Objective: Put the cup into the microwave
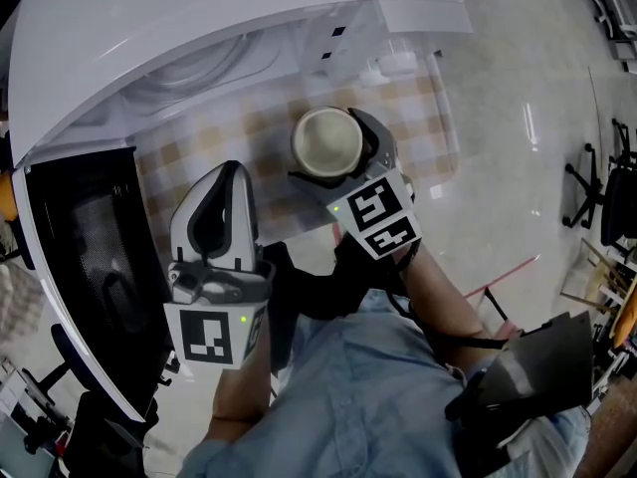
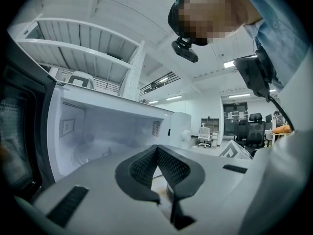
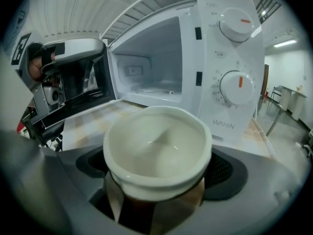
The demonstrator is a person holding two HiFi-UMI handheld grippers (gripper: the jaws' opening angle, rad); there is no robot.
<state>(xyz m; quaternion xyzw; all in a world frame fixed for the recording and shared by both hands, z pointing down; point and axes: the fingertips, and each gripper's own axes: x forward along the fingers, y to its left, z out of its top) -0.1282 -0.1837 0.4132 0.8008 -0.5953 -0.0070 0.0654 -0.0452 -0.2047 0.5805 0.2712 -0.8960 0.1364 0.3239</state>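
Right gripper clamped on cup, facing microwave (door open). Left gripper jaws together, empty.

An open-plan office or lab workroom rather than a home kitchen. The walls and ceiling are white, and long strip lights run overhead. Black wheeled office chairs and a white chair stand in the background on a pale, glossy floor. Close by, a white microwave with its door open sits on a tabletop covered with a beige-and-white checked cloth.
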